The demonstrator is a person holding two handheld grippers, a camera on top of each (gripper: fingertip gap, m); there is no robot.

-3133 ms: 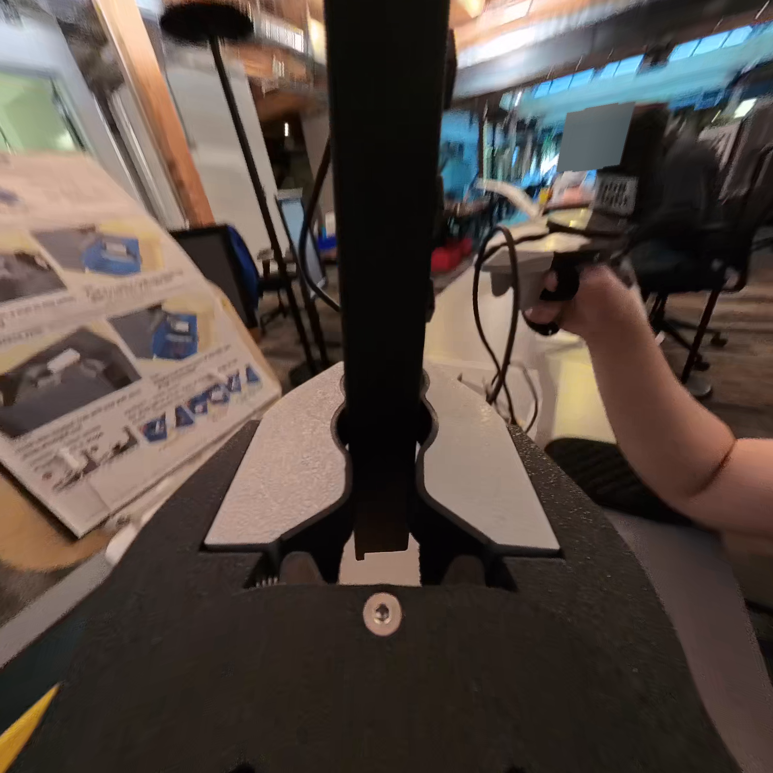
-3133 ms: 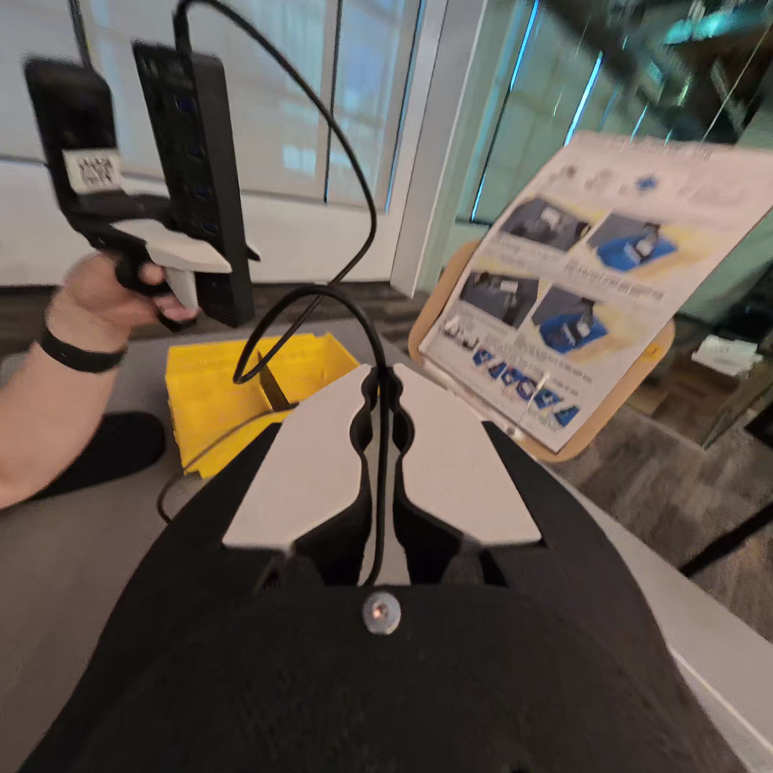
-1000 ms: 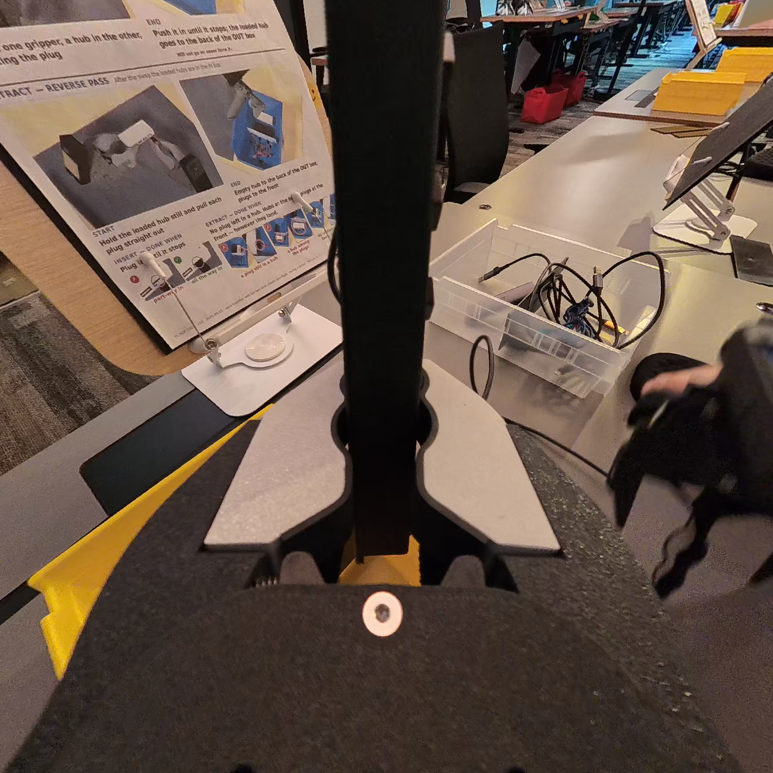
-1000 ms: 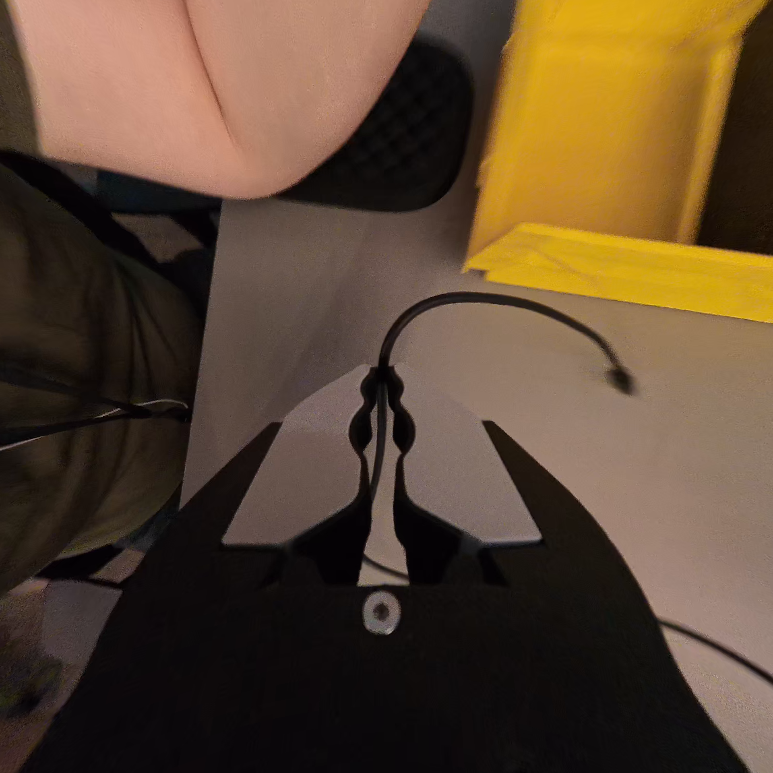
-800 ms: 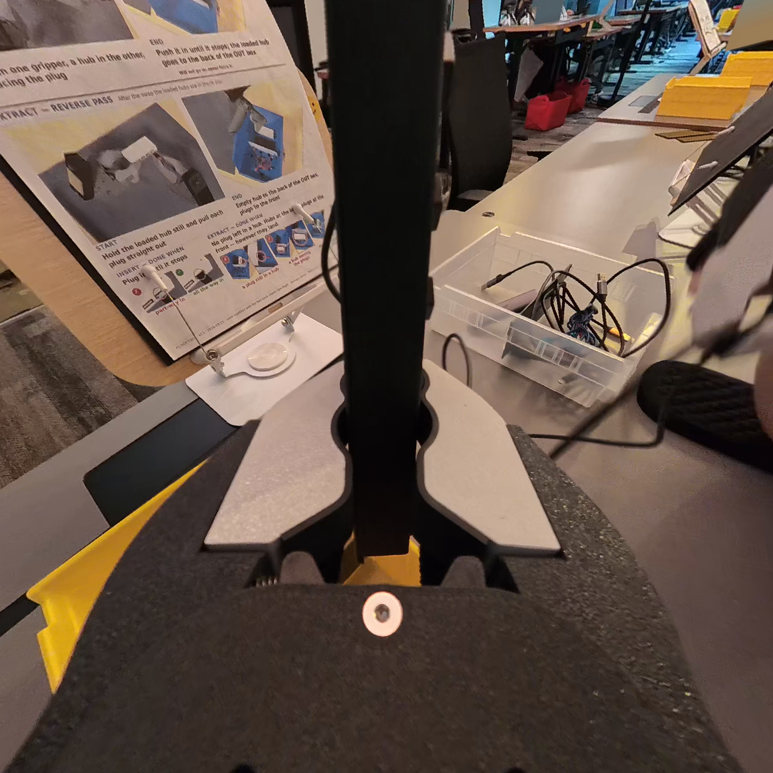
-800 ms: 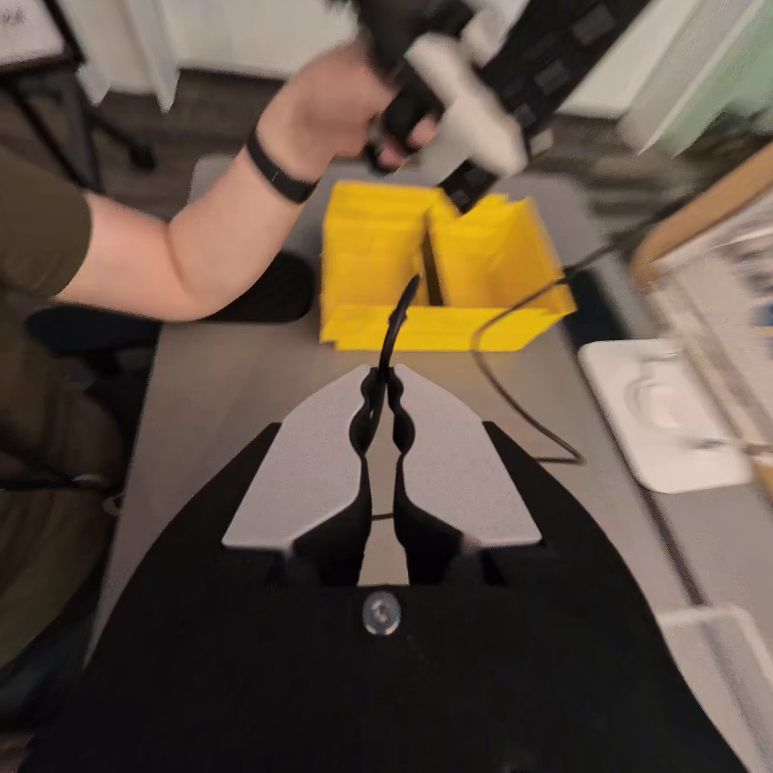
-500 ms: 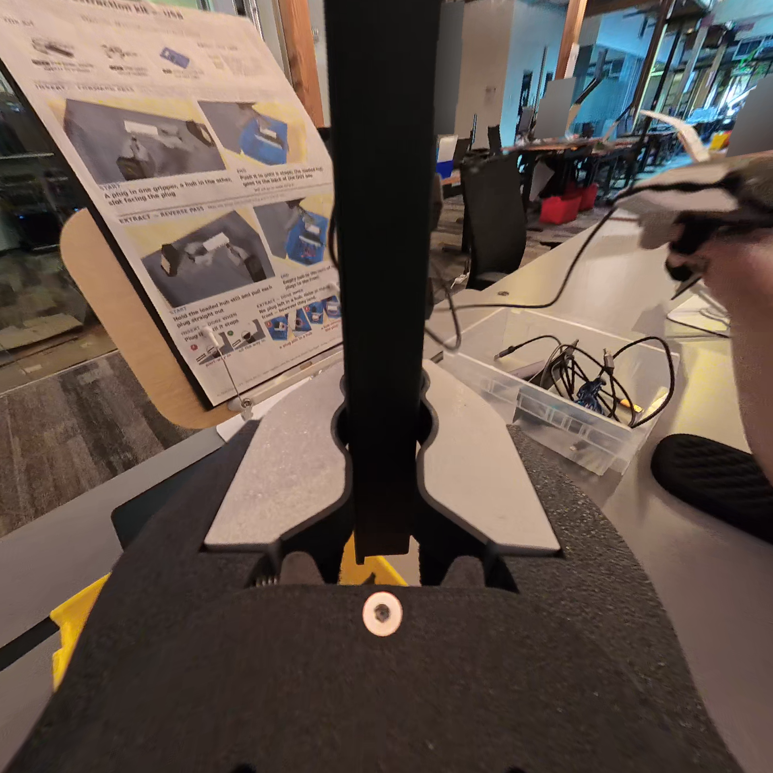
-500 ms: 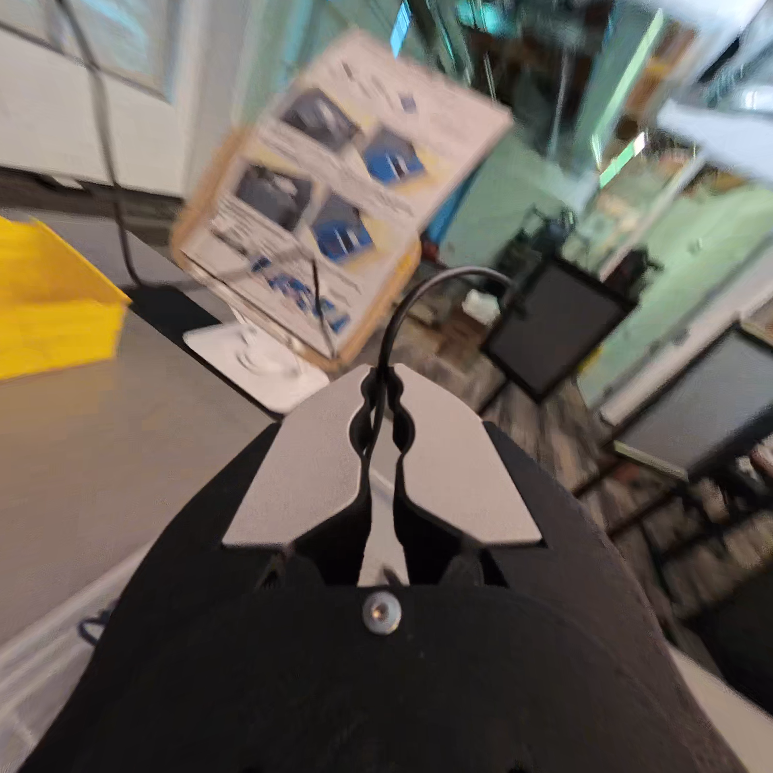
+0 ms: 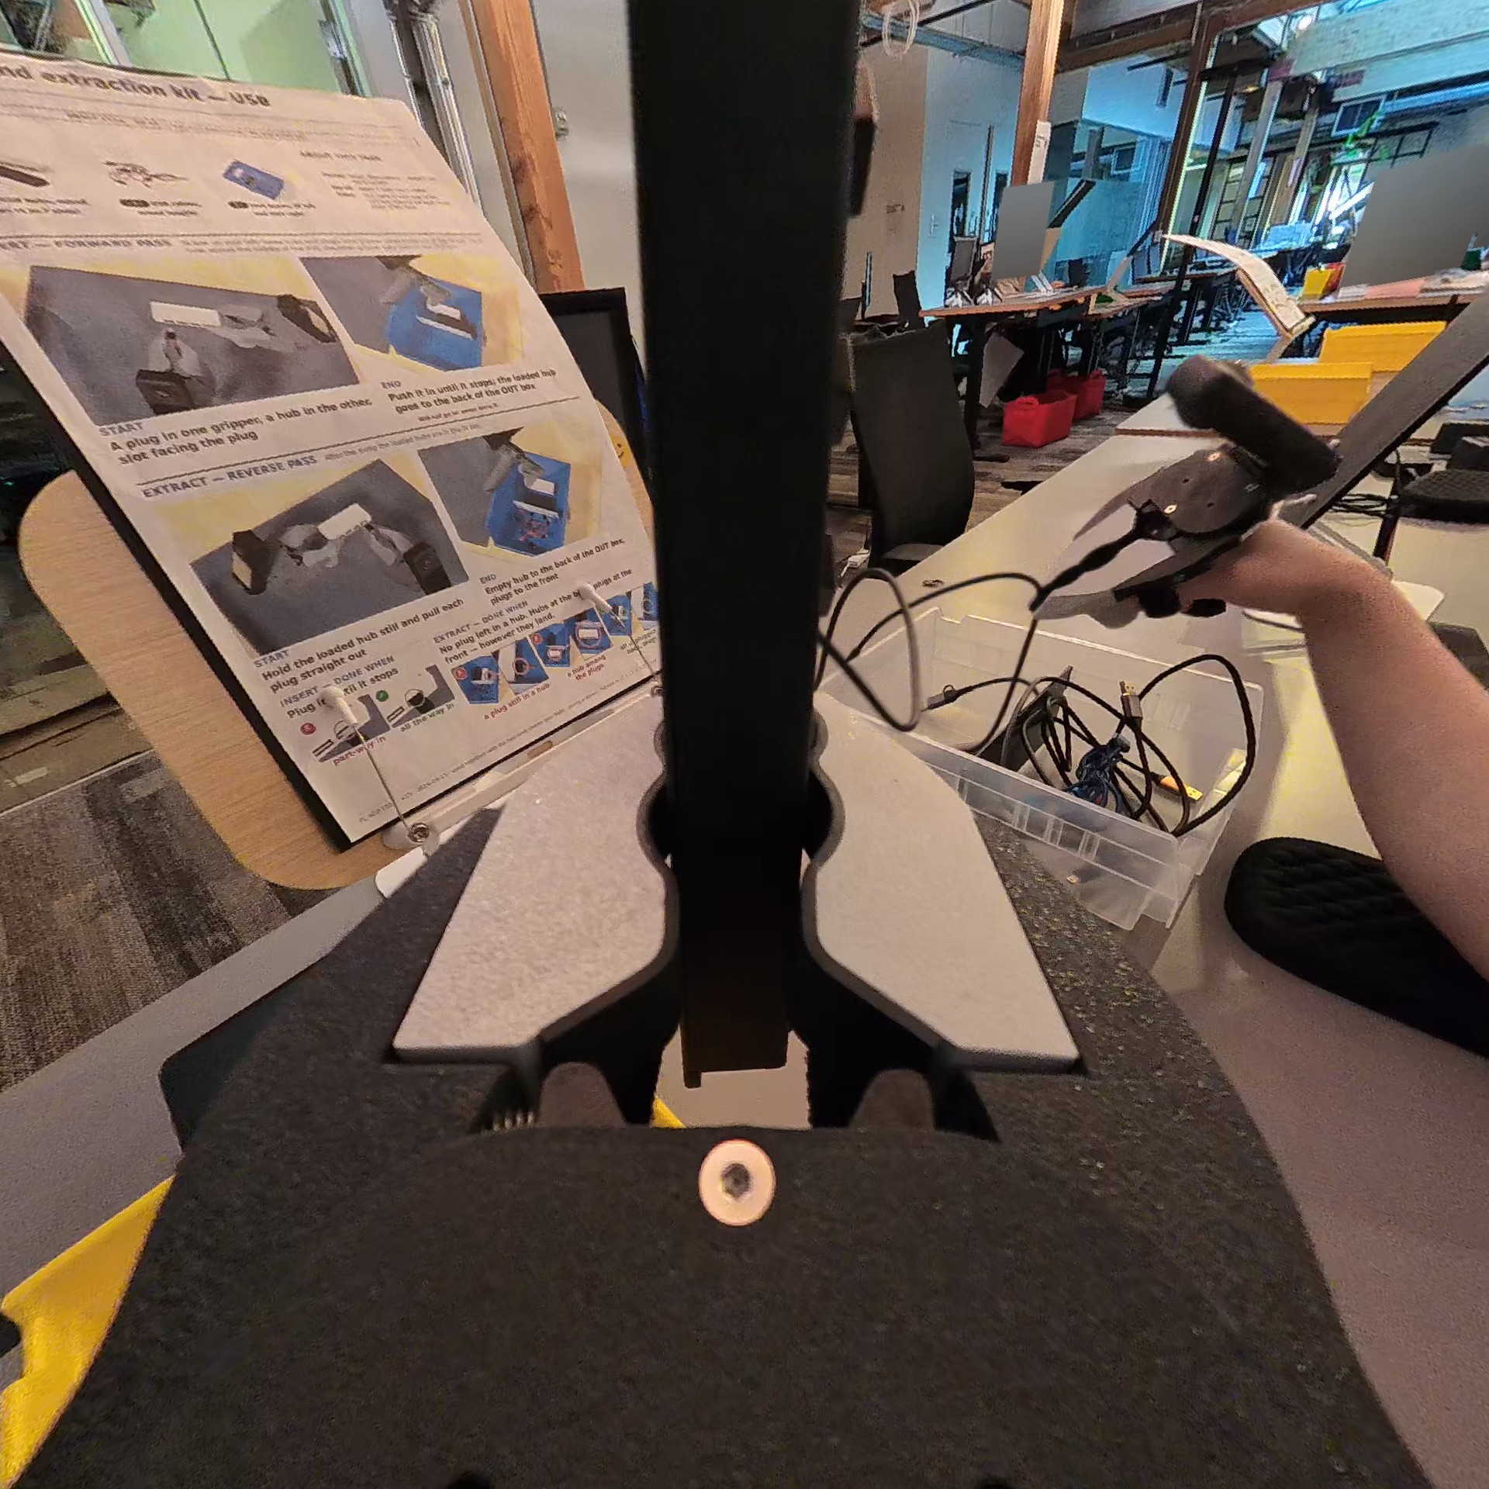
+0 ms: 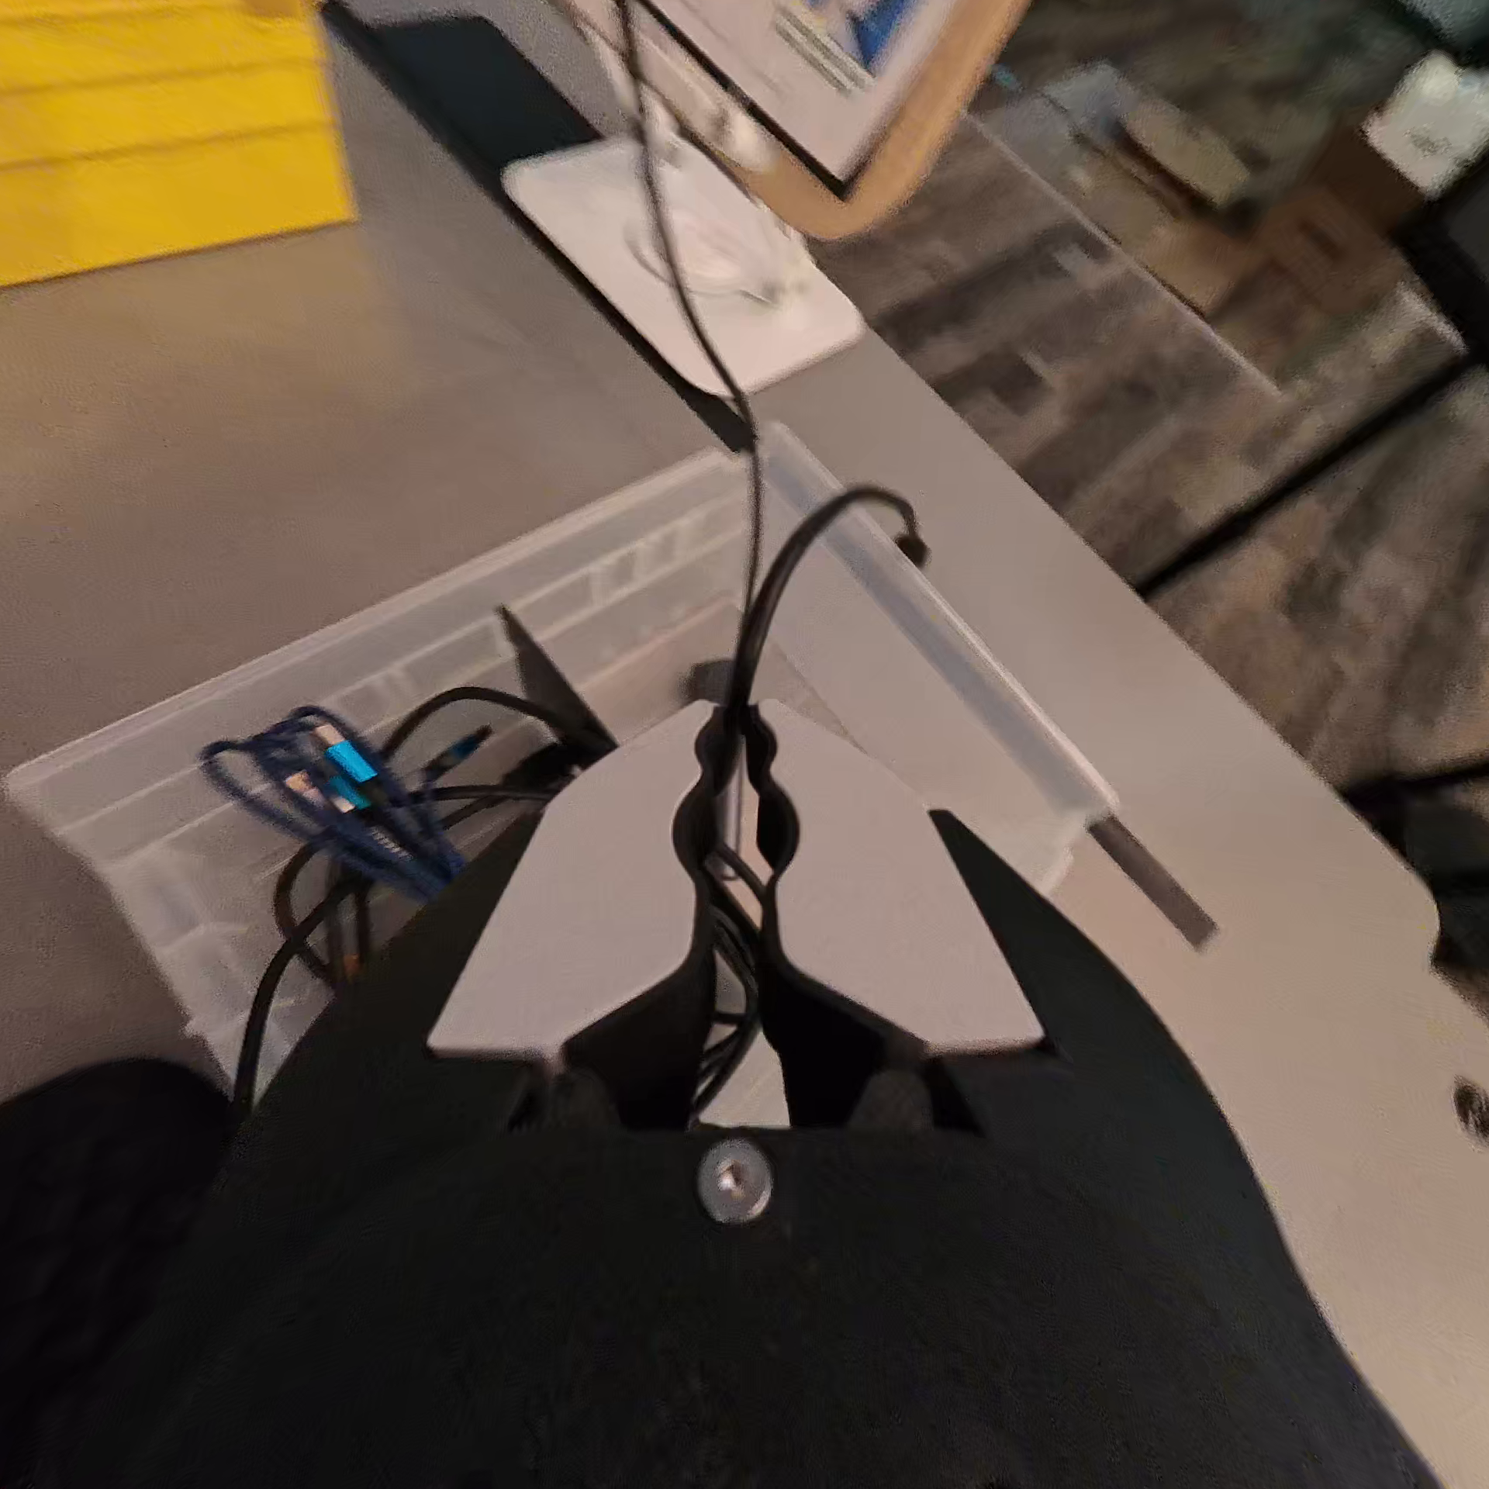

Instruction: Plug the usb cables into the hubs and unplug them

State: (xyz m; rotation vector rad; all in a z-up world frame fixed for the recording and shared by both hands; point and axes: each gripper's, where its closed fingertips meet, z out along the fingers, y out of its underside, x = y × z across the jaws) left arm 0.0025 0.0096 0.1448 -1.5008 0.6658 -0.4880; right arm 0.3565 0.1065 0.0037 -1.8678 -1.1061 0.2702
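— Two grippers, both clamped. What does each one carry?

— The left gripper pinches a long black hub between its fingers; the hub stands upright and runs up past the top of the left wrist view. The right gripper, raised over the desk near its far edge, is closed tight on a thin black cable, whose short free end arcs up past the fingertips to a small plug.

— And the containers, largest first?

— The clear bin sits on the desk below the right gripper, holding a tangle of black cables and a blue cable; a dark divider splits it. A yellow bin lies toward the desk's left side; its contents cannot be made out.

— Anything beside them?

— An instruction board on a white stand at the desk's far edge, and a black wrist pad near the person's forearm.
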